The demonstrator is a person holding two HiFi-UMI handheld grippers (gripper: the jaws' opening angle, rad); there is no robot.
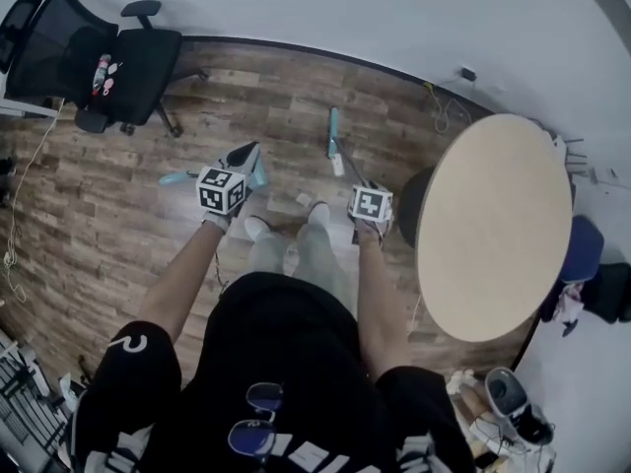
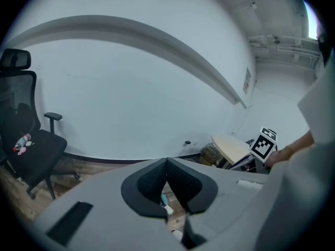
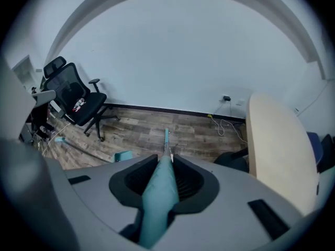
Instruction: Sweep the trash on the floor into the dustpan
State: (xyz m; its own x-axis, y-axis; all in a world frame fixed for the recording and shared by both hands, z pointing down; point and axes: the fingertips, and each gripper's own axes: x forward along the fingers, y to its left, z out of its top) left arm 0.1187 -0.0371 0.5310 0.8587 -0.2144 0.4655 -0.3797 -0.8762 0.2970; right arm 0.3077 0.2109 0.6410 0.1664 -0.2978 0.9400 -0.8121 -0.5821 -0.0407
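The right gripper is clamping the teal broom between its jaws. The stick is running lengthwise through them, pointing straight ahead and down to the floor toward the wall. The left gripper is hovering with its jaw tips touching, gripping nothing, and the dustpan is lying on the floor near it.

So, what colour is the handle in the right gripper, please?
Teal handle, clearest in right gripper view.

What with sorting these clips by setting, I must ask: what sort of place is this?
Probably an office or workroom. It has a black mesh office chair on casters, a round wooden table and a wood-plank floor under plain white walls.
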